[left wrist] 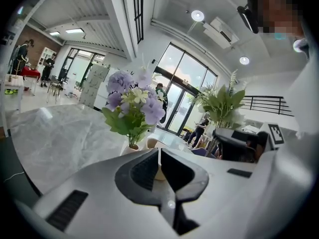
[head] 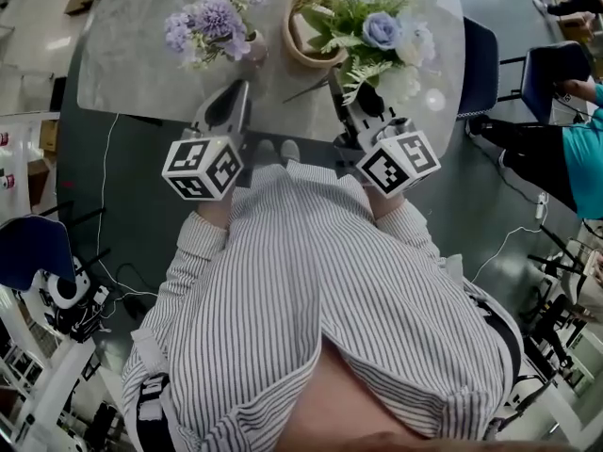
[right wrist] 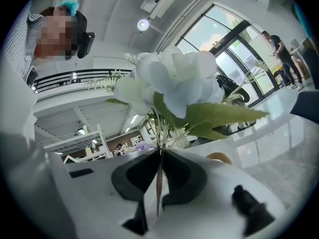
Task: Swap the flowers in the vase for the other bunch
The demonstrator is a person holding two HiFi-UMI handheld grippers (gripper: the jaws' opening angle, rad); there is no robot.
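Nearest in head view: the wearer's striped shirt (head: 320,281) fills the lower frame, with both marker cubes just above it, left cube (head: 203,168) and right cube (head: 398,162)

Left claw (head: 241,87) is pressed together with nothing in it, tip over the near edge of the marble tabletop (head: 132,55) and aimed at the vase (head: 252,50). Right claw (head: 337,81) is pinching the stems of the white-and-blue bunch (head: 382,31), held just right of the vase

Obstructions: a tan bowl (head: 294,45) sits on the tabletop between the vase and the held bunch, and the bunch's ferns overlap the bowl's right rim. The purple bunch (head: 212,22) stands in the vase, leaning left, apart from both claws

Per view:
- left gripper view: left claw (left wrist: 159,156) shows a closed seam. The purple bunch (left wrist: 132,101) stands dead ahead, upright, lilac heads over broad green leaves. The claw body hides all but the top of the vase (left wrist: 129,148)
- right gripper view: right claw (right wrist: 159,158) has thin green stems (right wrist: 159,133) clamped between the pads, which head view hides under foliage. The white-and-blue bunch (right wrist: 169,78) looks pale here, with one long leaf out to the right. The purple bunch (right wrist: 142,145) is small in the background and the bowl's edge (right wrist: 219,157) peeks over the claw body

Farther out in head view: a blue chair (head: 480,64) at the tabletop's right end, a person in a teal top (head: 584,153) at the right edge, a white cable (head: 102,186) on the dark floor at left
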